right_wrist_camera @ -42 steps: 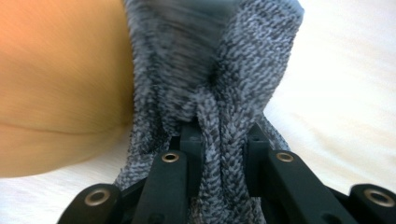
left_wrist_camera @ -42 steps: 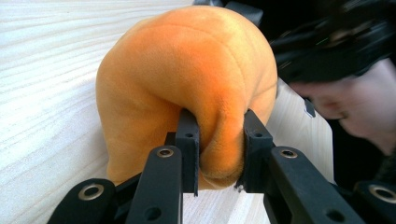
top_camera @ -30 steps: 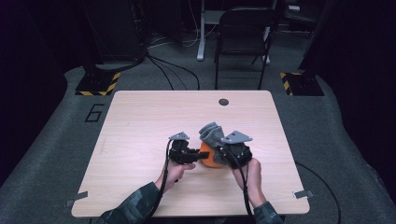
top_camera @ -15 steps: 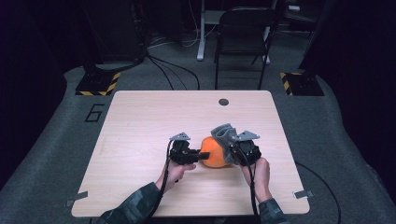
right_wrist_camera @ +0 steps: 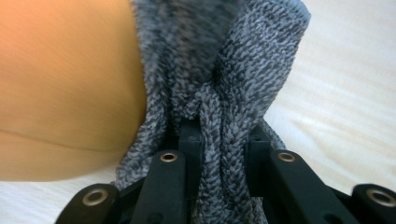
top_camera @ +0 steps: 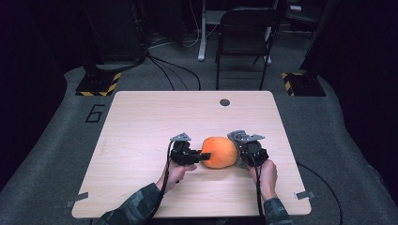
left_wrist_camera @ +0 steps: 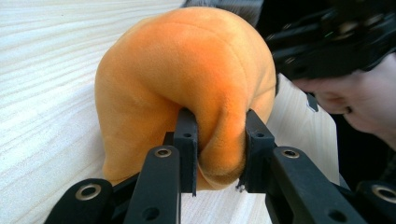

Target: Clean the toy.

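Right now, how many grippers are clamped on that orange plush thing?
2. The left gripper pinches a fold of the orange plush toy at its left side; the right gripper grips the grey knit fabric at its right end.

The plush is a rounded orange cushion of short, soft pile, lying on the desk toward its near edge, a little right of the middle. In the left gripper view its near side is drawn into a fold, with a ridge of the orange fabric squeezed out into a bulge. A knit of mottled grey and black yarn sits against the plush at its right end; in the right gripper view it is bunched into a thick, twisted fold, its ribbed stitches running upward, touching the orange surface beside it.
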A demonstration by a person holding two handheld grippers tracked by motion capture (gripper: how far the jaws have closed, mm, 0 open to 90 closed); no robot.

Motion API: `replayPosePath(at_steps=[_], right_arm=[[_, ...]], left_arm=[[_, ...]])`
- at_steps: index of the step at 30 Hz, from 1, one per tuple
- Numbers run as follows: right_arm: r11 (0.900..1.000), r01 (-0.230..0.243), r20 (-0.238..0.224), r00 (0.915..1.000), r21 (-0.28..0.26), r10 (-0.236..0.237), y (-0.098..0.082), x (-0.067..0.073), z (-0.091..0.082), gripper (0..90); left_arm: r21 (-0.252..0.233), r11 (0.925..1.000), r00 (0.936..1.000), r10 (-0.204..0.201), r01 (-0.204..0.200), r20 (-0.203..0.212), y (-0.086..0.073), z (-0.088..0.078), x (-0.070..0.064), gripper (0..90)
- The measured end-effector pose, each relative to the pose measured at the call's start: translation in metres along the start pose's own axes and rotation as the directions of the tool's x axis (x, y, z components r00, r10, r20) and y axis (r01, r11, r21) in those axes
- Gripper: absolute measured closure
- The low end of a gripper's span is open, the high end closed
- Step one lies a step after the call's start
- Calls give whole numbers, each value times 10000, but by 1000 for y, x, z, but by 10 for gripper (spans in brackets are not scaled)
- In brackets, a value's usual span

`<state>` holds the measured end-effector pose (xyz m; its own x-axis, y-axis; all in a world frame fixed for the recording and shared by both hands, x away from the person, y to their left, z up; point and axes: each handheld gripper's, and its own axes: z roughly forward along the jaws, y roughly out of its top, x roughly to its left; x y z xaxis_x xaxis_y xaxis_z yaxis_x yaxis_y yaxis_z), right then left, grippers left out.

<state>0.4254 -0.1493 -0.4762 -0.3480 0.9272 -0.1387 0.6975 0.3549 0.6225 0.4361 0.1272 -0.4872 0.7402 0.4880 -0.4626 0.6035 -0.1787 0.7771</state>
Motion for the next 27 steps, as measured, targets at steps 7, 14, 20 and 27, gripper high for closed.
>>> replayPosePath(at_steps=[7, 14, 20, 27], right_arm=[[9954, 290, 190, 9993, 916, -308, -4, 3, 17, 752], [9948, 192, 292, 9994, -1002, -163, 17, -4, -48, 750], [9739, 1115, -411, 9917, -1977, -1219, 34, 37, -84, 753], [9794, 1637, -90, 9861, -1183, -1659, 27, 55, -46, 765]], left_arm=[[-30, 10000, 10000, -41, 41, -4, 0, -1, 1, 726], [-84, 9999, 10000, -58, 58, -43, 0, -1, 2, 722], [-51, 10000, 10000, 69, -70, -67, 0, -1, 2, 718], [-20, 9991, 9989, 426, -427, -194, 0, 0, 4, 642]])
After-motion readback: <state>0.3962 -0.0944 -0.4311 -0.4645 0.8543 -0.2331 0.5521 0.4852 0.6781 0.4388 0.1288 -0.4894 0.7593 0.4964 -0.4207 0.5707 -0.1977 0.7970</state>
